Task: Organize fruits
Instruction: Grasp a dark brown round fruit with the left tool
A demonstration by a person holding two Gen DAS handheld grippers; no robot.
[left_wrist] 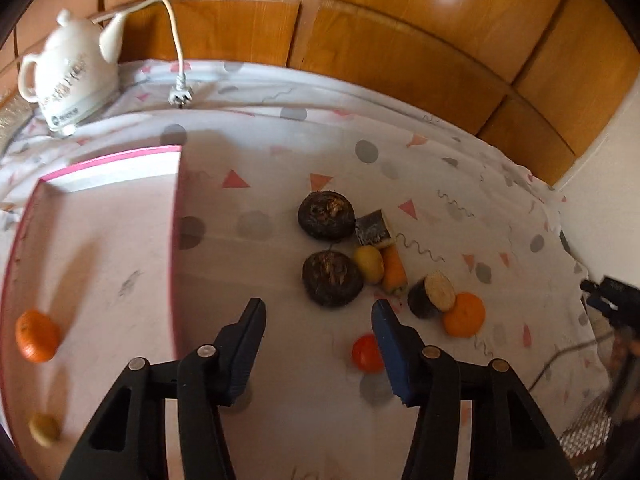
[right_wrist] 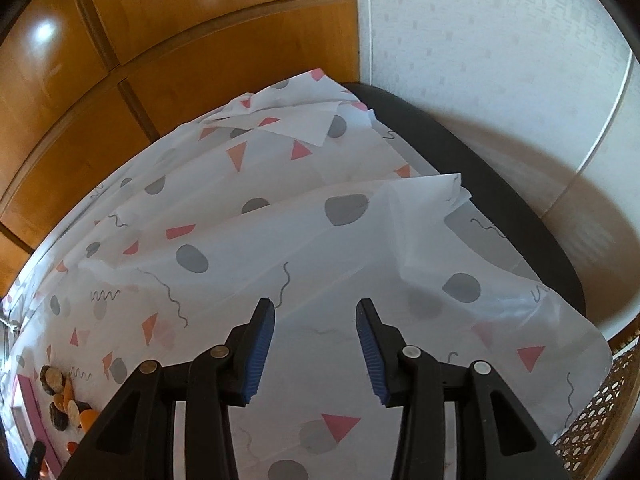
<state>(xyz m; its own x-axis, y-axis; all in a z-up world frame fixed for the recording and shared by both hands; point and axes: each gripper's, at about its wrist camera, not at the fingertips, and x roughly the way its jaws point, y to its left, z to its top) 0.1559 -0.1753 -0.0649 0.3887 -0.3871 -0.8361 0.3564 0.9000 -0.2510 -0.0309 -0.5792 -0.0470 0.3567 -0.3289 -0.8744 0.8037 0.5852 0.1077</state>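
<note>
The left gripper [left_wrist: 319, 326] is hovering over the bench [left_wrist: 280, 380] with jaws apart and empty, heading for the loose fruits beside the pink tray [left_wrist: 176, 240]. Next it is needing to straddle one piece, likely the small red fruit [left_wrist: 366, 354]. The right gripper [right_wrist: 316, 334] is idling, jaws apart, holding nothing.

Place: a room in a home, by the look of it.
Wall panelling: glossy wooden panels [left_wrist: 400, 40] fill the top of the left wrist view, like wardrobe doors or wainscot.
Wallpaper: pale textured wallpaper [right_wrist: 500, 40] at the upper right of the right wrist view.
Table cover: a thin white tablecloth [right_wrist: 320, 240] printed with grey dots, pink triangles and squiggles, loosely folded at its far edge.
Kitchenware: a white electric kettle [left_wrist: 68, 76] at the upper left, its plug [left_wrist: 181, 95] lying unplugged on the cloth.
Furniture: woven cane [right_wrist: 600, 412] at the lower right edge.
</note>
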